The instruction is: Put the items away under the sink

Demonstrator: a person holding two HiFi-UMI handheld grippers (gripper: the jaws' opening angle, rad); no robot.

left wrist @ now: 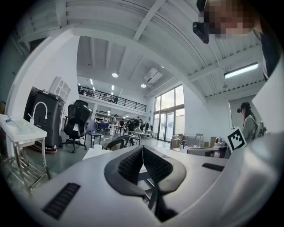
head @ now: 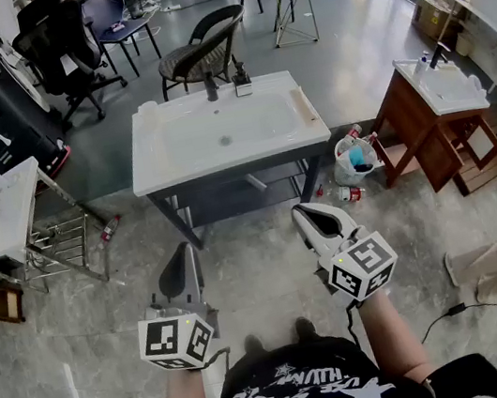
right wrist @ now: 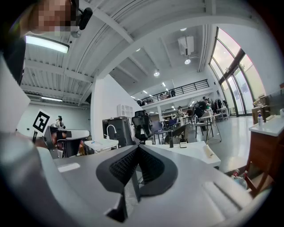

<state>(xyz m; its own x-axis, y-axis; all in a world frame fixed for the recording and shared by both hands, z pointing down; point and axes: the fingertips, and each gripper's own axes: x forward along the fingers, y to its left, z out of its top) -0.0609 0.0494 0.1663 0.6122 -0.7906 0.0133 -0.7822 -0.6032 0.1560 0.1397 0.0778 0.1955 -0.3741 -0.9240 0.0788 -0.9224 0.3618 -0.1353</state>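
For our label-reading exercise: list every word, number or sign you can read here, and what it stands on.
Shirt: white print with stars, seen upside down, too blurred to read.
Left cube and right cube: black square codes, no letters.
Nothing else is legible.

The white sink top (head: pixel 153 167) carries a faucet (head: pixel 210 86), a cup (head: pixel 148 108) (rear left corner) and perhaps a brush (head: pixel 304 105).
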